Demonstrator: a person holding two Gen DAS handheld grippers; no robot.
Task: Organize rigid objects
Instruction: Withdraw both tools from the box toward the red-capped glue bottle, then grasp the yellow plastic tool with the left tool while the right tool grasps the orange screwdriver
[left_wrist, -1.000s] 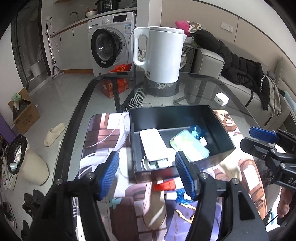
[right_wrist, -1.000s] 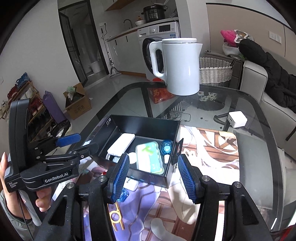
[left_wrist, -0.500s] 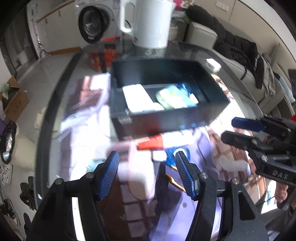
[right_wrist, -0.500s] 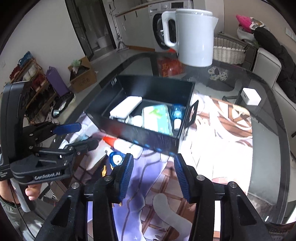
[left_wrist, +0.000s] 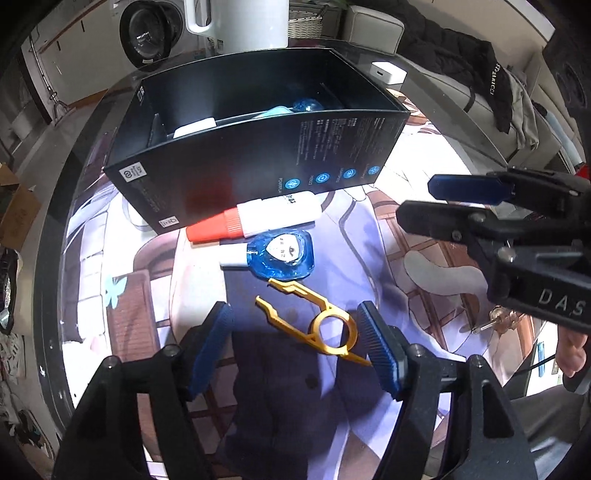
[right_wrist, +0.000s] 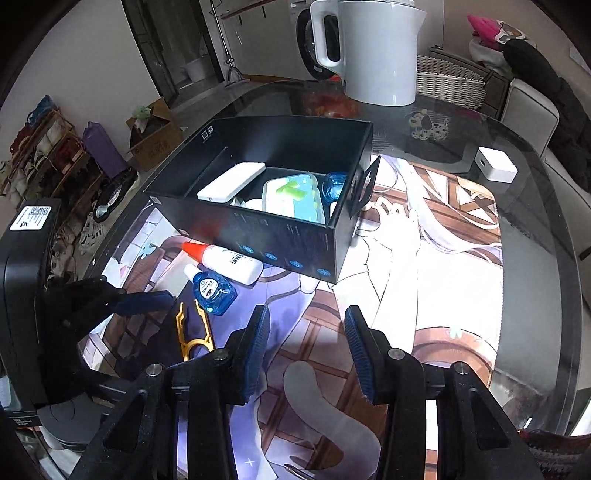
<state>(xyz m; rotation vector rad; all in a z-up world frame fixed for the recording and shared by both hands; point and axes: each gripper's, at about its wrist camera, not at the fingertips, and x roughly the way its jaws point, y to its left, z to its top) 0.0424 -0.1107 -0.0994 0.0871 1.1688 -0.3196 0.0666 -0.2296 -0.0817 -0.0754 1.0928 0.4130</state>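
1. Box (right_wrist: 280, 236), black and open-topped, stands on the printed mat (right_wrist: 424, 258) on the glass table (right_wrist: 535, 295); it is where your loose rigid items appear to be going.
2. Already inside it: a white slab-shaped case (right_wrist: 231, 181), a pale green-and-blue case (right_wrist: 295, 197), a small blue bottle (right_wrist: 334, 184) in the corner, and a small white piece or two beside them; that part looks done.
3. Left outside, on the mat by the box's near wall: a white tube with a red cap (left_wrist: 255, 218) lying just beside the wall, a blue eye-drop bottle (left_wrist: 280, 254) touching or nearly touching the tube, and a yellow plastic tool (left_wrist: 317, 317) nearest you; so I judge the job roughly half finished, with three items to go.
4. Your left gripper (left_wrist: 295, 347) is opening; its blue pads straddle the ring end of the yellow tool, the right pad (left_wrist: 378, 347) just beside its tail; whether it touches I cannot tell; nothing is clamped.
5. Your right gripper (right_wrist: 306, 354) stands partly open over bare mat near the box; nothing lies between its pads and it touches nothing.
6. Expect the yellow tool, flat and thin on the mat, to be awkward to pinch.
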